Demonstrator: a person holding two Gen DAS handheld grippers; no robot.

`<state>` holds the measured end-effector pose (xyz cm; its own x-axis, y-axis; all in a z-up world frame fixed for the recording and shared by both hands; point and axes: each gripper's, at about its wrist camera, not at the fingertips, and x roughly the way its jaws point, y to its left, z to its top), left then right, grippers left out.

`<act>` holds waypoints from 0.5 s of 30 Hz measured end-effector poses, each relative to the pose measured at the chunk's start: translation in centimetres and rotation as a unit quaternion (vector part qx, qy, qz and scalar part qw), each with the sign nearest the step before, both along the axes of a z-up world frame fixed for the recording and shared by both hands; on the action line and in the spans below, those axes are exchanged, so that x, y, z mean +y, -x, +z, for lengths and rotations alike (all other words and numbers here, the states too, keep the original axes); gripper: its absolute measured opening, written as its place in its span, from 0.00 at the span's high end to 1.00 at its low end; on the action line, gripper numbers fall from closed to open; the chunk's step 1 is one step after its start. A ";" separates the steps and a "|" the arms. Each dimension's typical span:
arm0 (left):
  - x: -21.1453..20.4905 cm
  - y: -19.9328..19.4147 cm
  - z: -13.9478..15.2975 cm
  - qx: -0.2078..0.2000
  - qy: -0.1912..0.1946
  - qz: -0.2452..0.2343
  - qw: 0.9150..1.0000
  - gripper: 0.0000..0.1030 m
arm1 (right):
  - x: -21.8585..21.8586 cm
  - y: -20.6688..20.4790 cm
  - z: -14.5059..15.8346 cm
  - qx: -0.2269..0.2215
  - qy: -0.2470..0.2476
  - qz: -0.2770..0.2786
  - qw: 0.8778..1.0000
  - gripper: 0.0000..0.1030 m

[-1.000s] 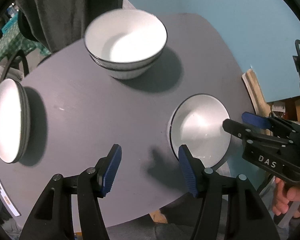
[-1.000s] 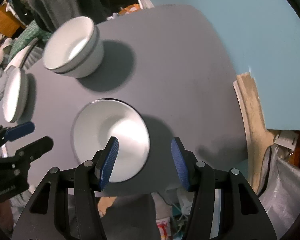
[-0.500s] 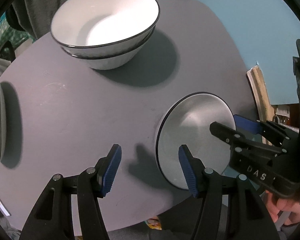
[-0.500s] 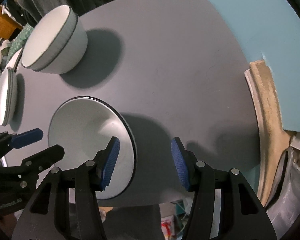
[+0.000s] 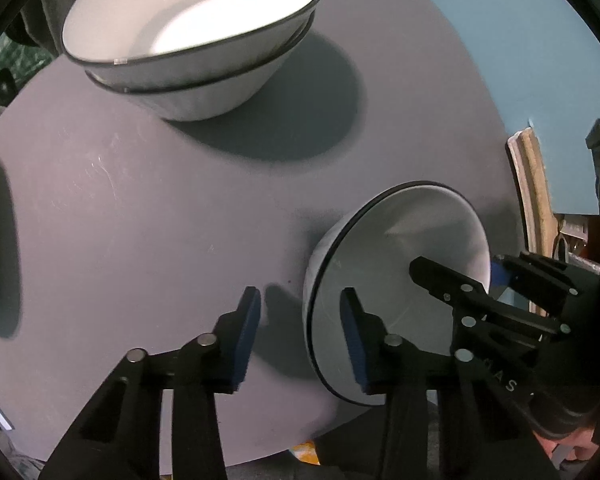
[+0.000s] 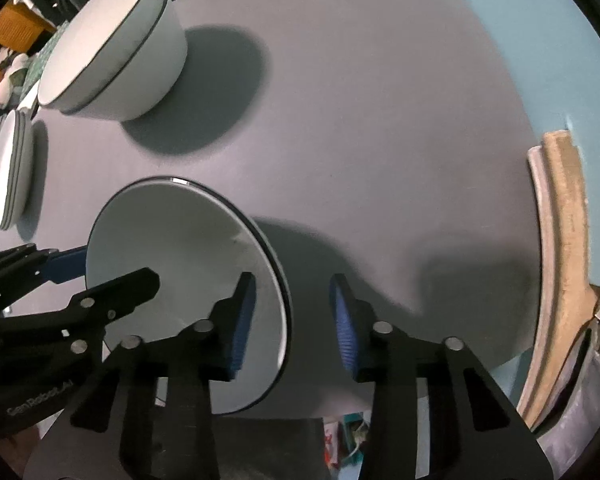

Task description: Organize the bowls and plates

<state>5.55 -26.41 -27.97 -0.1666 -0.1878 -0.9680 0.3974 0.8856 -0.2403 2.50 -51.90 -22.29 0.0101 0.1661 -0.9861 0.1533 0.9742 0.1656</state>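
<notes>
A single white bowl with a dark rim [image 5: 400, 256] [image 6: 172, 248] sits near the front edge of the round grey table [image 5: 140, 220] [image 6: 380, 120]. My left gripper [image 5: 300, 336] straddles its left rim, one blue pad inside and one outside. Its jaws are closing, with a gap still showing. My right gripper [image 6: 294, 320] straddles the opposite rim the same way, jaws closing and pads clear of the wall. Each gripper shows in the other's view. Two nested white bowls [image 5: 196, 40] [image 6: 112, 48] stand at the back.
A stack of white plates [image 6: 10, 176] lies at the table's left edge. A wooden trim piece [image 6: 560, 240] [image 5: 528, 200] runs along the blue wall on the right. A person's hand [image 5: 572, 444] holds the right gripper's handle. Bare tabletop lies between the bowls.
Both grippers have sunk toward the single bowl and their jaws have narrowed. Each pair of pads now sits astride the bowl's rim rather than above it.
</notes>
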 end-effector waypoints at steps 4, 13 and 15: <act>0.7 0.0 -0.5 0.011 0.009 0.005 1.000 0.79 | 0.5 -0.2 0.0 0.001 0.003 0.007 1.000 0.87; 1.8 -0.2 0.9 0.002 0.023 -0.002 1.000 0.88 | 0.8 -1.0 0.5 0.005 -0.017 0.001 1.000 0.90; 1.9 -0.3 1.2 -0.004 0.019 -0.001 1.000 0.88 | 0.3 -1.0 0.4 0.006 -0.034 -0.006 0.999 0.92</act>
<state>5.87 -24.53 -26.73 -0.1588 -0.2238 -0.9616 0.4020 0.8749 -0.2700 3.52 -51.64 -21.92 0.0003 0.2335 -0.9723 0.1674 0.9586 0.2303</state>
